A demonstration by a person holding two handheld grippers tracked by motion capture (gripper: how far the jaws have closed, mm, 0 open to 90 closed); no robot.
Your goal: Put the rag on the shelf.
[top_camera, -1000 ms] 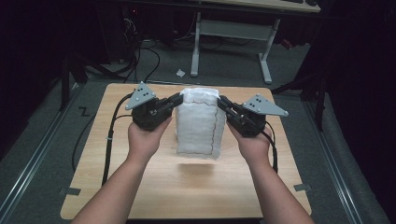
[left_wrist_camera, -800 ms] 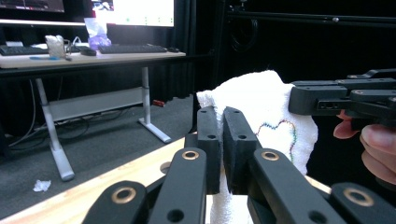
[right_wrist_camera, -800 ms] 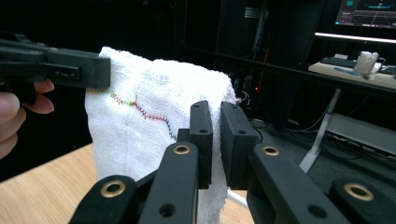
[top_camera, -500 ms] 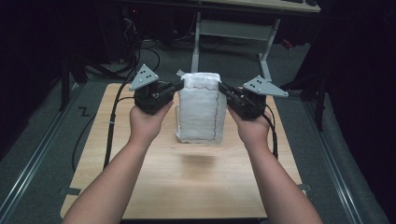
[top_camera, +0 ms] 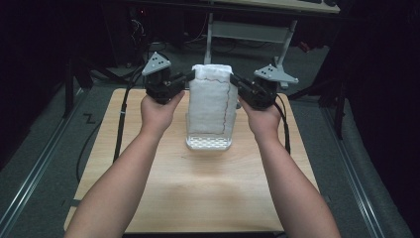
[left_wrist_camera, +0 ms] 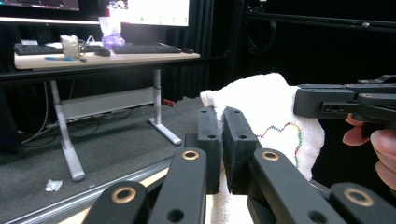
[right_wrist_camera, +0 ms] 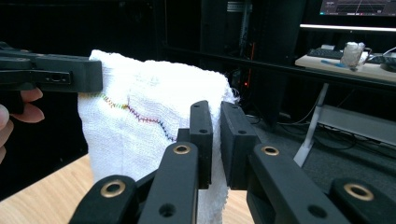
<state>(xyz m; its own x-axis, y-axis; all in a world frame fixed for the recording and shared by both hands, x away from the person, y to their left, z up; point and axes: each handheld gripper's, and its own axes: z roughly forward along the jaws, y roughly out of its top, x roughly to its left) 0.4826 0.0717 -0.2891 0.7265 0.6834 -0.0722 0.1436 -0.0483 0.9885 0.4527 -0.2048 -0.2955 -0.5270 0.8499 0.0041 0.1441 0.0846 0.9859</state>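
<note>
1. Now the white towel [top_camera: 210, 106] is hanging in the middle of the high view, well above the wooden table [top_camera: 198, 198]. Compared with one second ago, it is sitting higher and farther toward the top of the frame, and its lower edge is now clear of the board, with a pale reflection under it.
2. Both hands are moving up and forward together. The left hand [top_camera: 157, 111] and the right hand [top_camera: 261, 116] are keeping about the same gap, so the cloth is staying stretched and flat.
3. The left gripper [top_camera: 185, 79] is clenched on the upper left corner of the towel; in the left gripper view, the cloth is pinched between its black jaws.
4. The right gripper [top_camera: 237, 82] is grasping the upper right corner in the same way.
5. A thin coloured stitch line [top_camera: 227, 101] is running down the right part of the towel.
6. I am judging that the lift is finished, and the next placing or folding is needing equal motion of both hands.
</note>
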